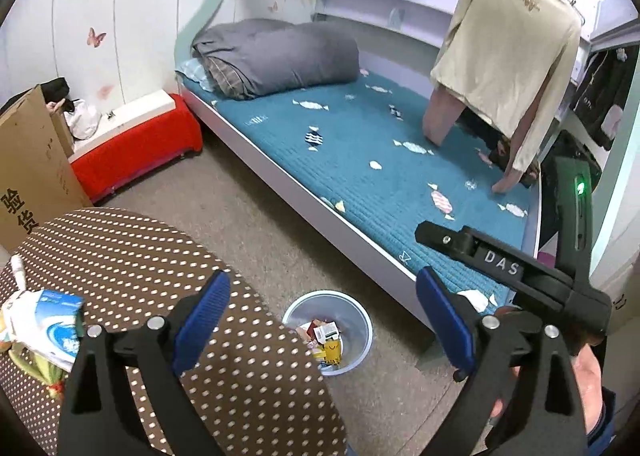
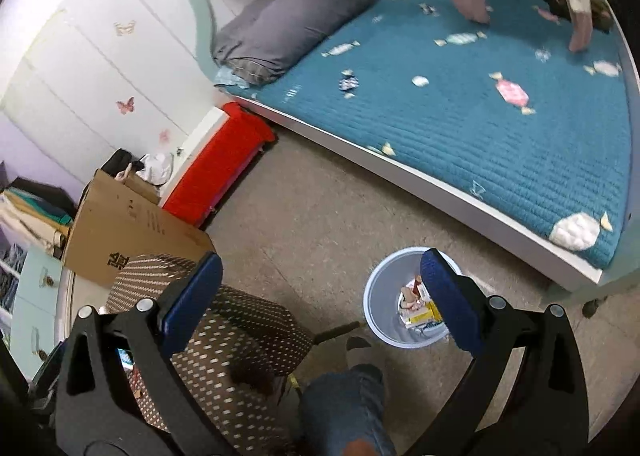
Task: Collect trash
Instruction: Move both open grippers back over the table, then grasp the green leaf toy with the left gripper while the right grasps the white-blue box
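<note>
A pale blue trash bin (image 1: 356, 316) stands on the floor beside the bed, holding several wrappers and packets; it also shows in the right wrist view (image 2: 380, 296). My left gripper (image 1: 324, 316) is open and empty, above the polka-dot table edge and the bin. My right gripper (image 2: 320, 296) is open and empty, high above the floor with its right finger over the bin. The right gripper's body (image 1: 520, 276) shows at the right of the left wrist view. A blue-and-white packet (image 1: 52, 320) and other items lie at the table's left edge.
A brown polka-dot table (image 1: 160, 256) is at lower left. A bed with a teal candy-print cover (image 2: 480, 116), a grey rolled quilt (image 1: 280, 56) and hanging clothes (image 1: 508, 56) fills the right. A cardboard box (image 2: 132, 224) and a red bench (image 2: 216, 172) stand left. My leg (image 2: 348, 408) is below.
</note>
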Action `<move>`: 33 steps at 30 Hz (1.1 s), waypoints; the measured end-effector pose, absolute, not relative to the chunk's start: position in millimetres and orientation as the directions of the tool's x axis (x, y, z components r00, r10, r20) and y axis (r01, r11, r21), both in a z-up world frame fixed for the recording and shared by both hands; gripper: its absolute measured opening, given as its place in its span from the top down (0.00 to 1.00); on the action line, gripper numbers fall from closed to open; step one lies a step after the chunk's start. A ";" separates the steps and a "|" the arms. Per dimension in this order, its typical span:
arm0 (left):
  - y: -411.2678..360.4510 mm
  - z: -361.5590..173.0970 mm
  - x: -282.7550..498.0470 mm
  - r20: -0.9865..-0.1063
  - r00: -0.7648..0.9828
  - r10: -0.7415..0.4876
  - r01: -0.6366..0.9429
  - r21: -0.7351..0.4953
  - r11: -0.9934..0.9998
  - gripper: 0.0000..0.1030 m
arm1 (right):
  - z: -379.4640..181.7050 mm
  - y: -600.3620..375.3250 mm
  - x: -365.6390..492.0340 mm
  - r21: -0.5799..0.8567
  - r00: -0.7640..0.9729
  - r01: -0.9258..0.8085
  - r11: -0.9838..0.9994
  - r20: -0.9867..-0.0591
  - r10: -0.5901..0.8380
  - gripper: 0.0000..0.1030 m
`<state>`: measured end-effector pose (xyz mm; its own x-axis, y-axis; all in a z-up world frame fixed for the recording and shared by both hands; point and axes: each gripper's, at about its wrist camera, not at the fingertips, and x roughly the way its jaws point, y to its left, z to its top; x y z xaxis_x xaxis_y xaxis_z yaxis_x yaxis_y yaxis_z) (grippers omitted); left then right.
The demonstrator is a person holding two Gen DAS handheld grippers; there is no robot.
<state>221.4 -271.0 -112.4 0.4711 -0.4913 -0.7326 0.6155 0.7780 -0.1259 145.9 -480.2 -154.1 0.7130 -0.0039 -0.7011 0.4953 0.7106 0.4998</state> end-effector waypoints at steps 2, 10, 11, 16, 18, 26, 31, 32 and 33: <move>-257.2 -106.0 219.2 -0.724 0.485 -0.492 0.605 -0.129 0.786 0.11 | -144.0 -470.5 146.9 0.493 0.723 0.480 0.726 -0.691 -0.008 0.06; -199.5 -86.3 215.2 -0.677 0.550 -0.489 0.549 -0.148 0.823 0.11 | -104.7 -422.8 157.4 0.471 0.766 0.357 0.806 -0.642 0.036 0.06; -191.3 -84.6 214.9 -0.672 0.556 -0.488 0.540 -0.154 0.827 0.11 | -102.2 -418.0 158.6 0.470 0.770 0.342 0.814 -0.636 0.044 0.06; -146.8 -77.4 214.8 -0.648 0.608 -0.459 0.480 -0.160 0.862 0.11 | -88.6 -384.0 168.4 0.437 0.781 0.268 0.859 -0.620 0.072 0.06; -130.7 -76.6 214.0 -0.645 0.624 -0.442 0.457 -0.158 0.875 0.10 | -85.8 -371.3 173.0 0.424 0.780 0.242 0.873 -0.620 0.085 0.06; -57.9 -81.3 216.1 -0.640 0.682 -0.355 0.339 -0.154 0.928 0.10 | -78.5 -304.9 199.1 0.378 0.766 0.040 0.925 -0.606 0.215 0.06; -19.1 -95.0 217.4 -0.642 0.702 -0.309 0.265 -0.167 0.950 0.10 | -86.4 -263.6 220.1 0.336 0.722 -0.088 0.938 -0.627 0.292 0.06; -8.3 -101.3 217.8 -0.651 0.702 -0.289 0.244 -0.161 0.956 0.10 | -90.8 -252.8 226.4 0.320 0.704 -0.119 0.940 -0.641 0.307 0.06; -0.7 -105.6 218.5 -0.657 0.700 -0.279 0.231 -0.161 0.960 0.10 | -95.1 -244.2 230.8 0.302 0.688 -0.143 0.942 -0.654 0.314 0.06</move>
